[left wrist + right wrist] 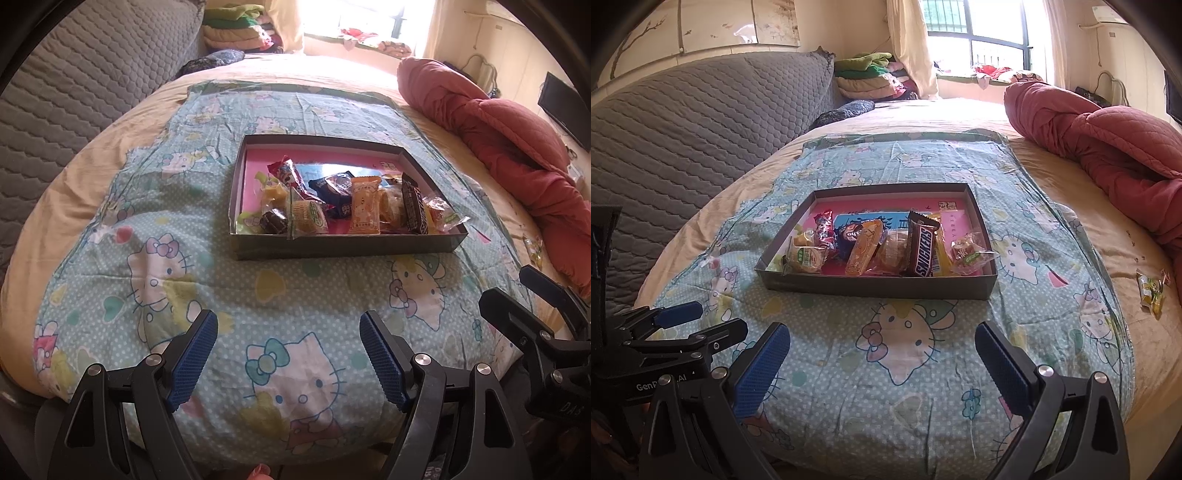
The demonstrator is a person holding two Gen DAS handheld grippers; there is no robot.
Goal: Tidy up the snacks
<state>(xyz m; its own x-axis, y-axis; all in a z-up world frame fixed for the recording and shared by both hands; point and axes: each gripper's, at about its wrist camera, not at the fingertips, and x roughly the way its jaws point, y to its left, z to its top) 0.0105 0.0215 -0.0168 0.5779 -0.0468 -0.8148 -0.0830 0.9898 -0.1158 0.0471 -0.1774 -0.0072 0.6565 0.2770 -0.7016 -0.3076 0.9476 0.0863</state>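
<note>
Both claws were released and empty. The left gripper (288, 354) hovered low over the Hello Kitty blanket (155, 266) with its blue pads wide apart, and the right gripper (882, 362) stood beside it in the same way, jaws spread, nothing between them.

The snacks were almost all in the shallow cardboard box (879, 286), which lay on the blanket in front of both grippers, well apart from them. Inside I could see a Snickers bar (921, 251), an orange biscuit packet (864, 251), a round cake in a green-labelled wrapper (805, 260), a red candy stick (823, 230) and some small wrapped sweets. They were crowded toward the near wall of the box, some lying over others. One yellow-green packet (1150, 293) lay outside, on the bare beige sheet (1089, 236) to the right, near the rolled red quilt (1108, 140).

In my judgement this loose packet was the piece not yet put in order, and the right gripper was the nearer one to it. It looked very light and flat, with a thin, slippery film that crumples easily. The mattress under it was soft and would give way, so the pads should close across the body of the packet, not on the twisted ends, which could slip out. The box seemed light and a little flexible; pushing it could shift it on the cloth.
</note>
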